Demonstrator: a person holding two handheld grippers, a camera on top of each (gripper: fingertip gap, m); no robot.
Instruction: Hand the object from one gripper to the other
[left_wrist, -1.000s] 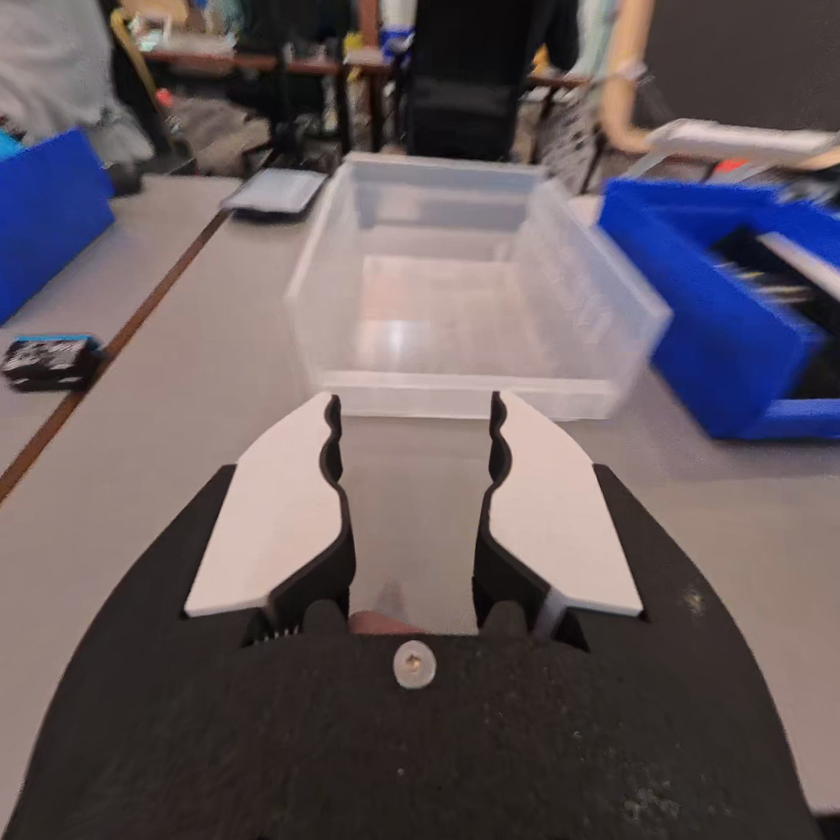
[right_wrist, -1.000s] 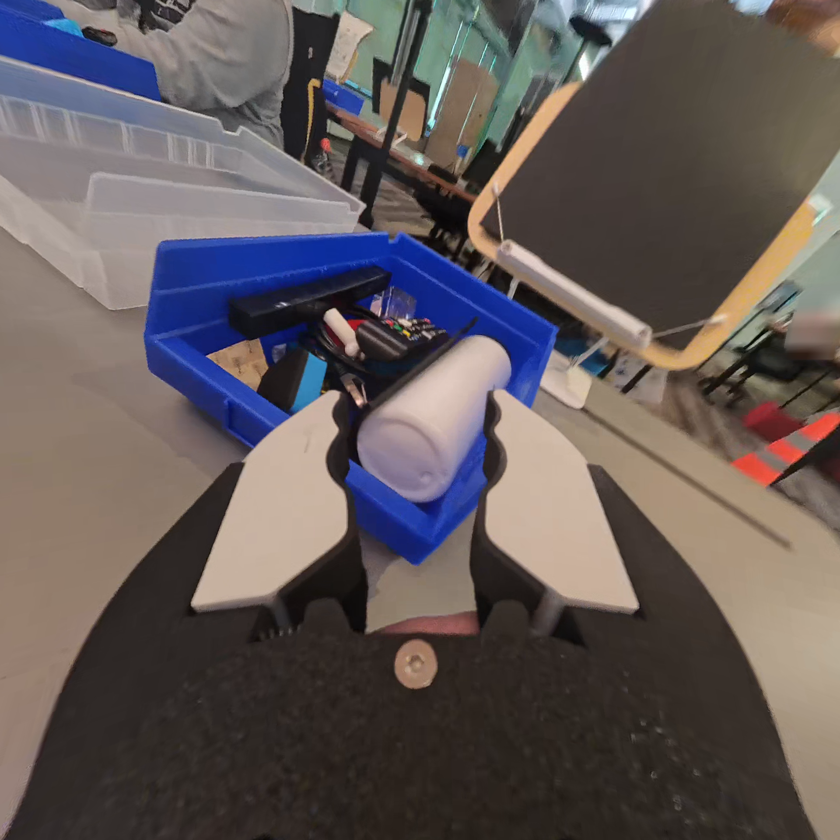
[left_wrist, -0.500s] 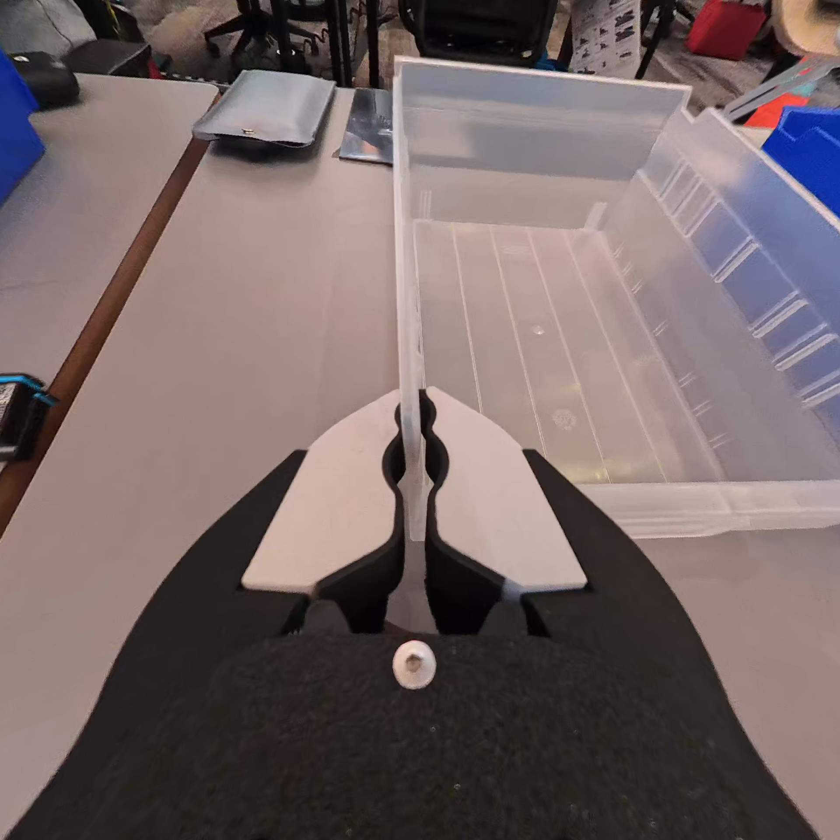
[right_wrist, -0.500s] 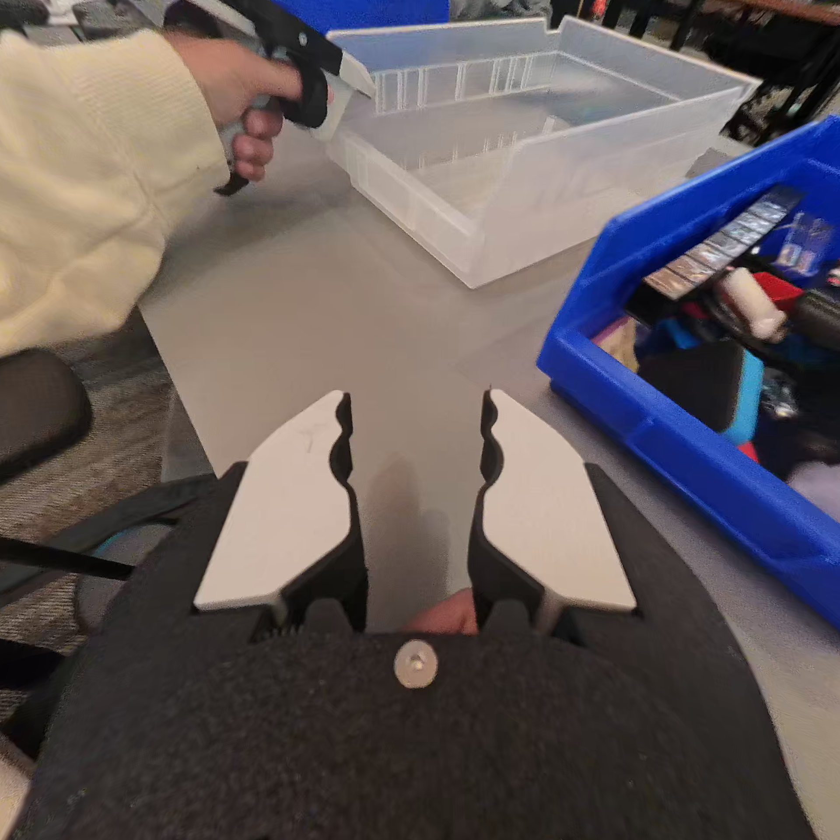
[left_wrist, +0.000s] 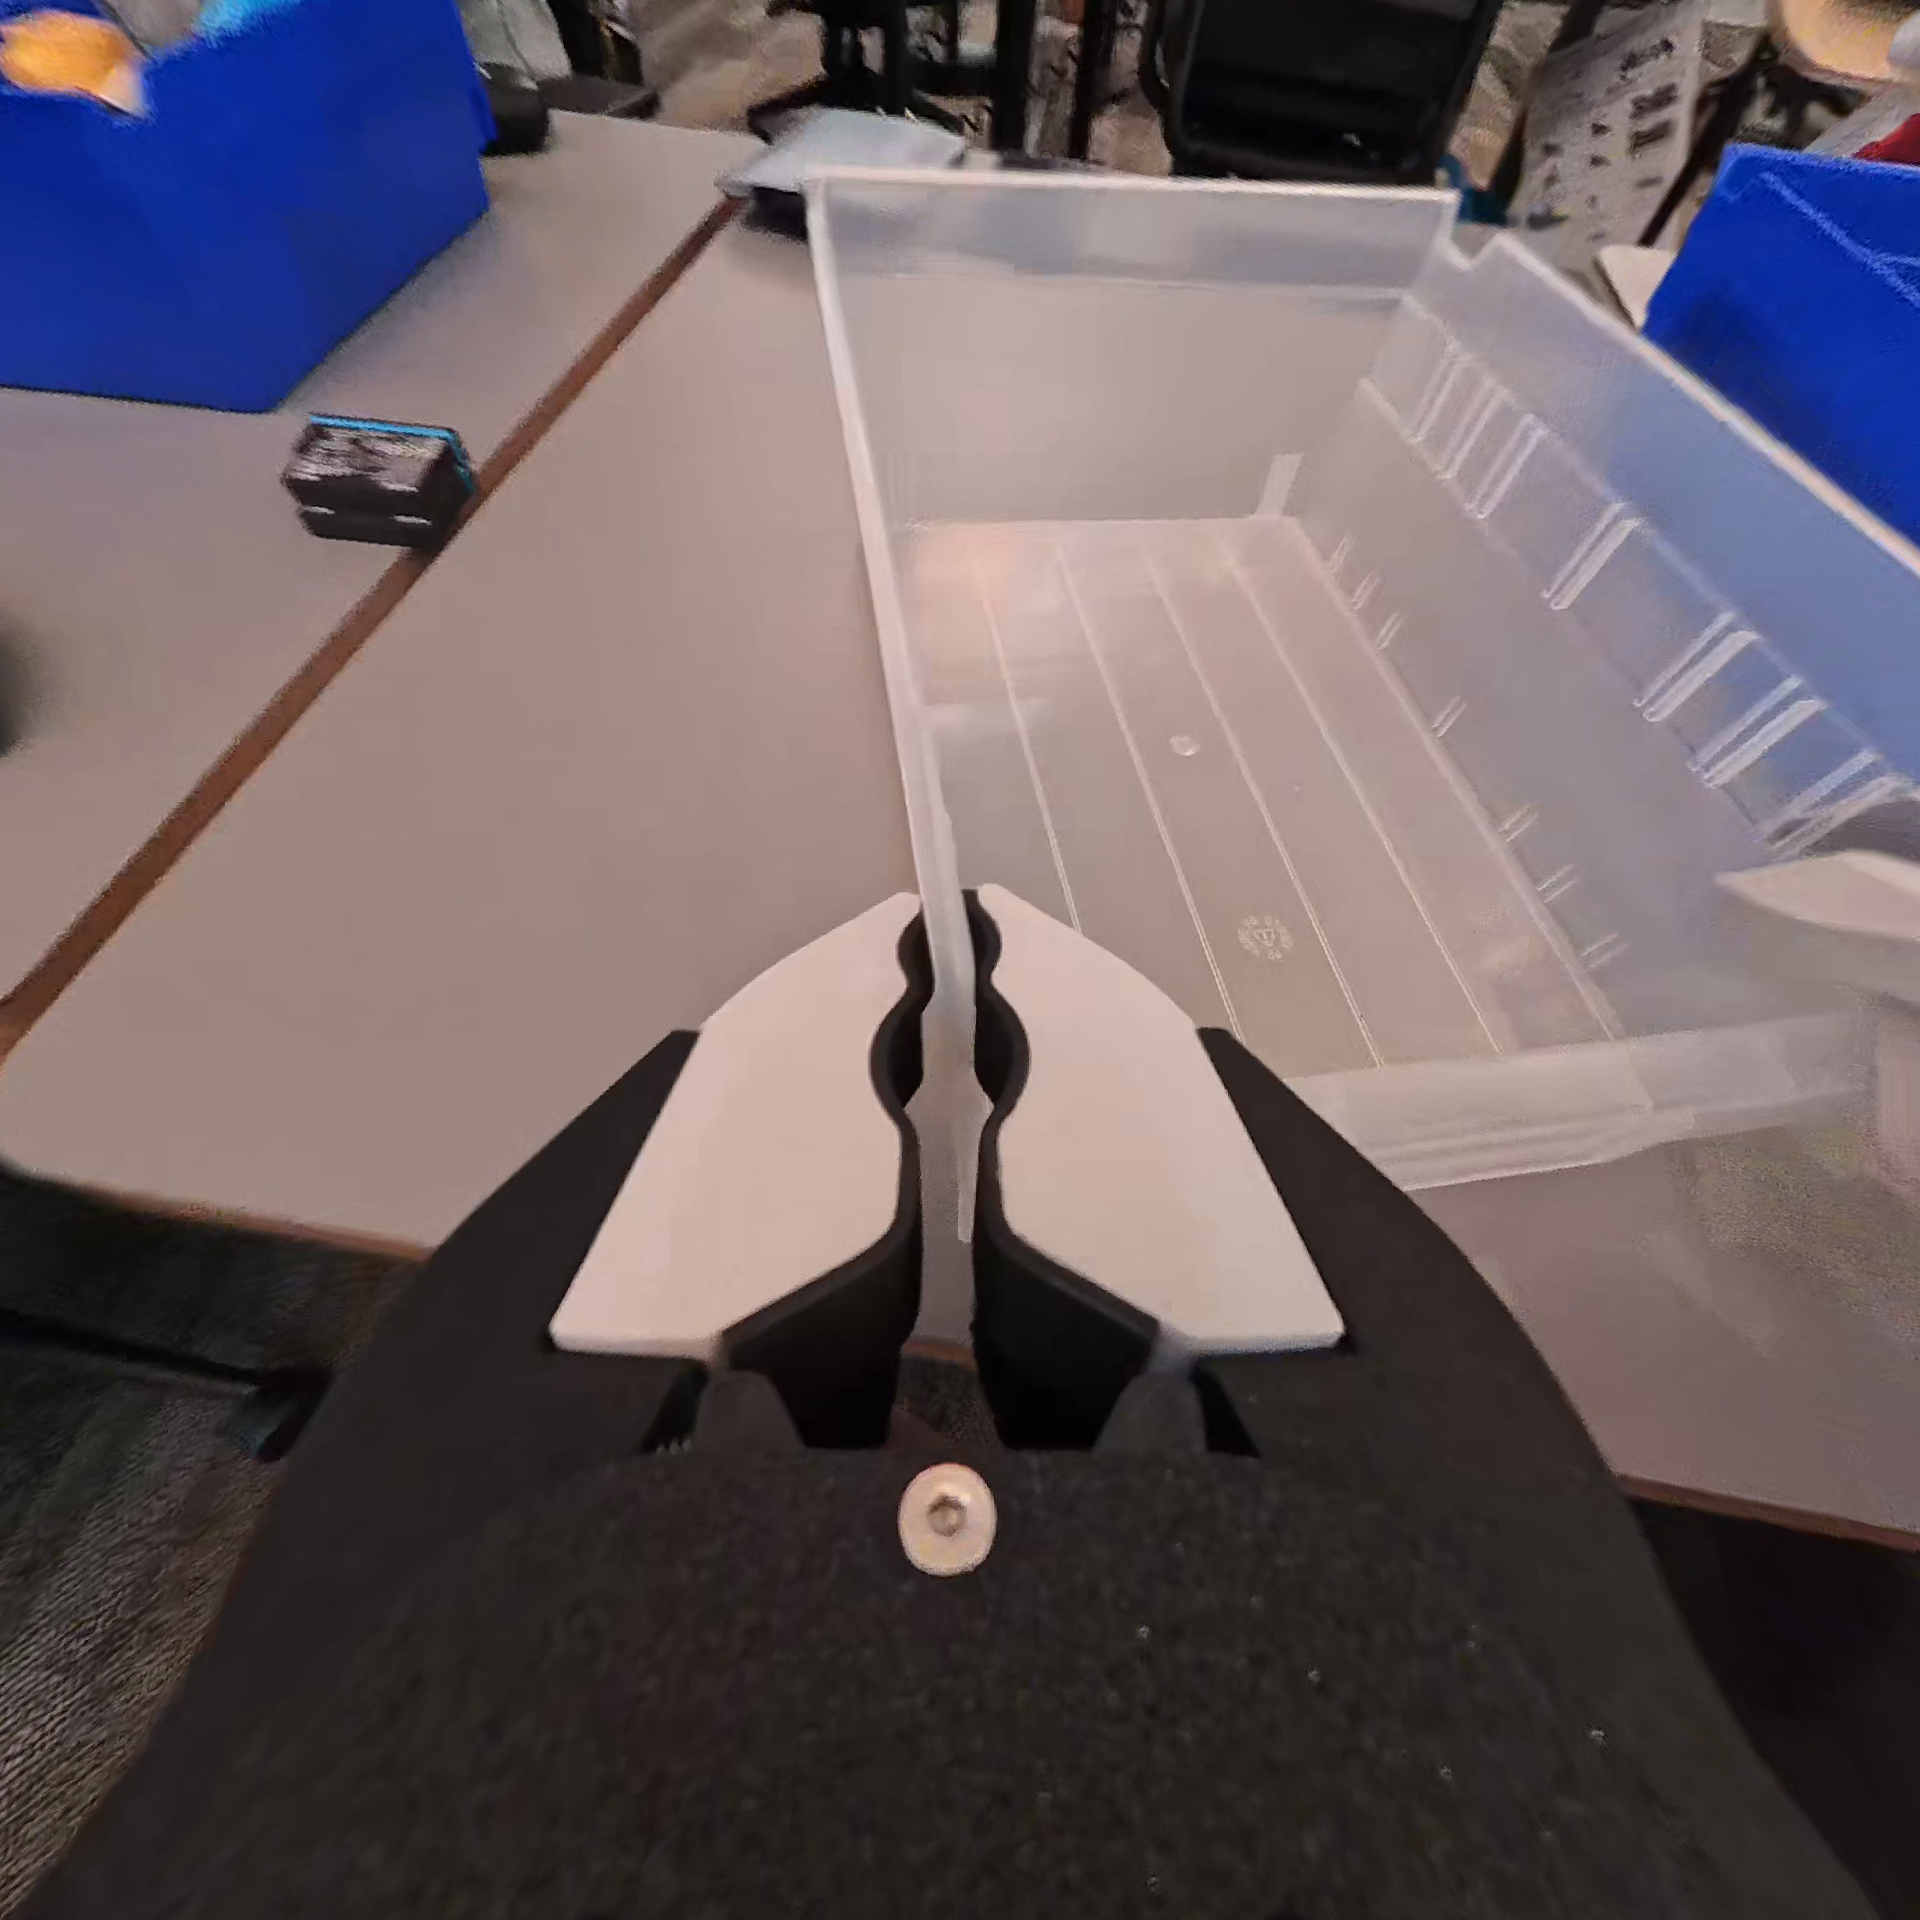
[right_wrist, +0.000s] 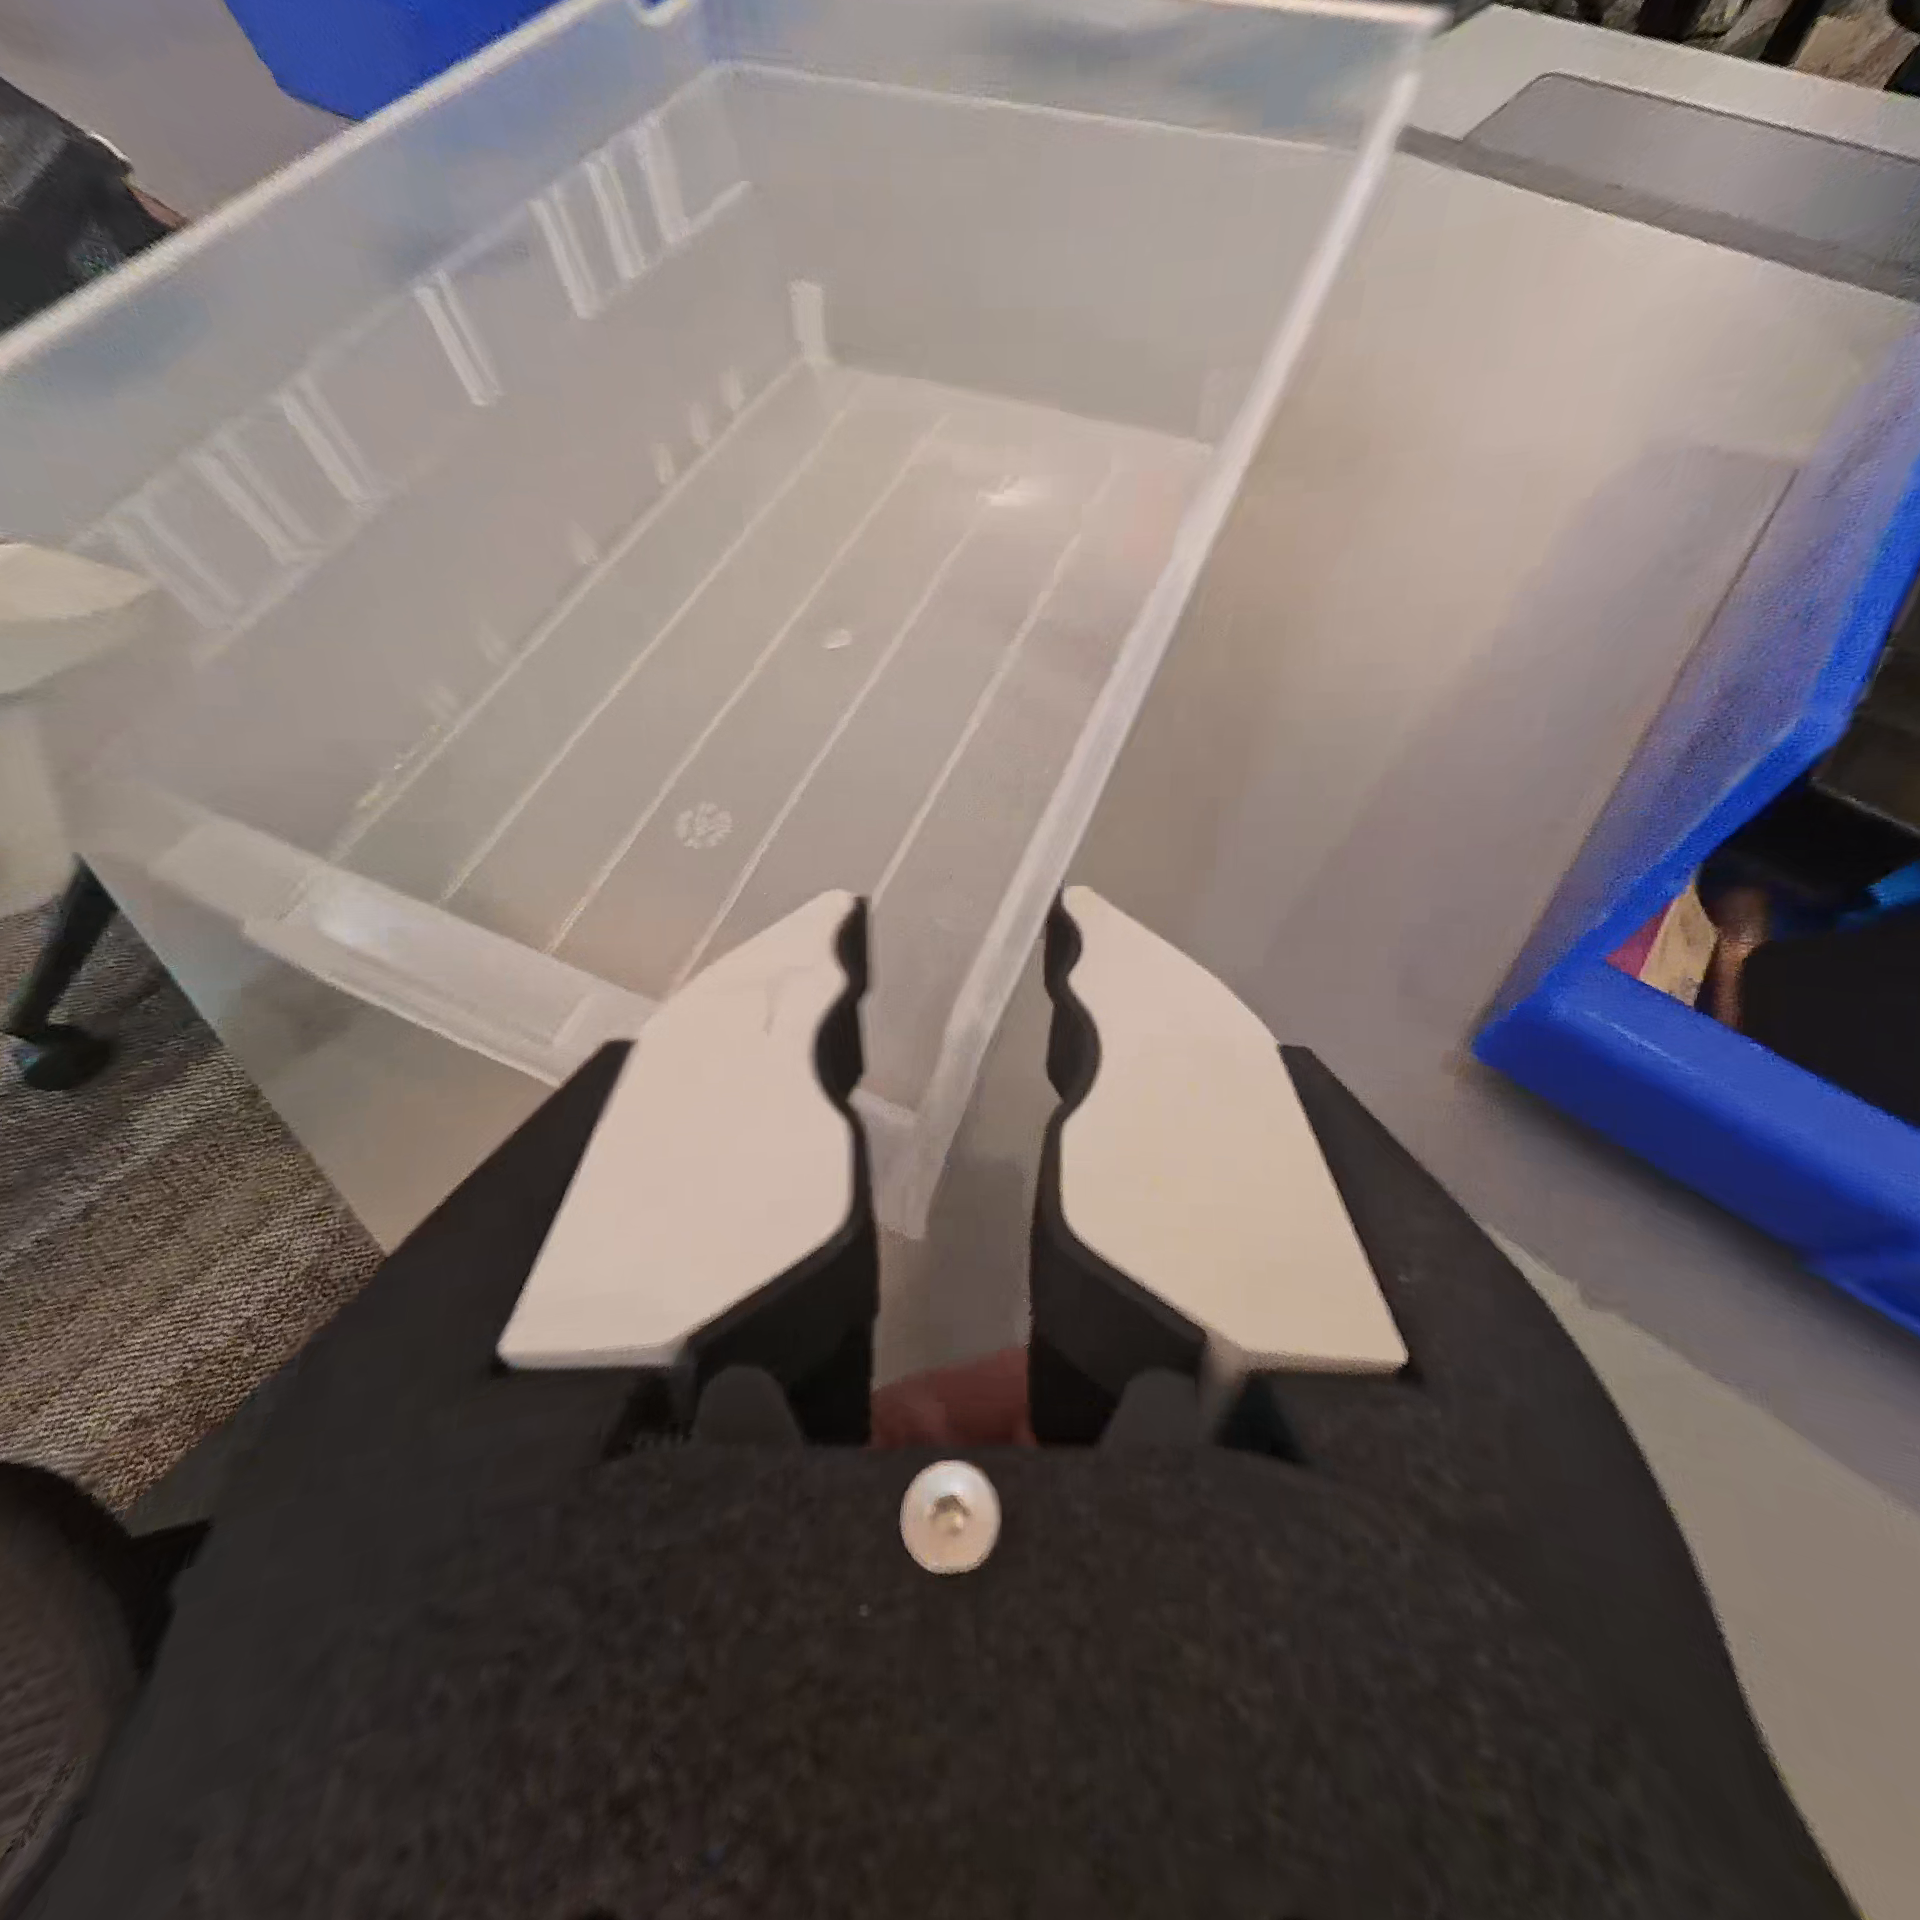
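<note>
A clear plastic bin (left_wrist: 1299, 779) is empty and sits at the table's front edge. My left gripper (left_wrist: 948, 904) is shut on the bin's left wall, which runs straight out between the fingers. My right gripper (right_wrist: 956, 914) is open, with its jaws either side of the near end of the bin's (right_wrist: 727, 623) right wall and not touching it. A fingertip (left_wrist: 1829, 914) of the right gripper shows at the bin's right side in the left wrist view. A fingertip (right_wrist: 62, 613) of the left gripper shows at the far left in the right wrist view.
A blue bin (right_wrist: 1714, 1039) with items stands right of the clear bin; it also shows in the left wrist view (left_wrist: 1808, 291). Another blue bin (left_wrist: 229, 208) and a small black box (left_wrist: 374, 483) lie on the left table. Carpet lies below the table edge (left_wrist: 208, 1216).
My left gripper closed on the bin's left wall and still holds it, now nearer the table edge. My right gripper left the blue bin and a white cylinder and moved to the bin's right wall.
</note>
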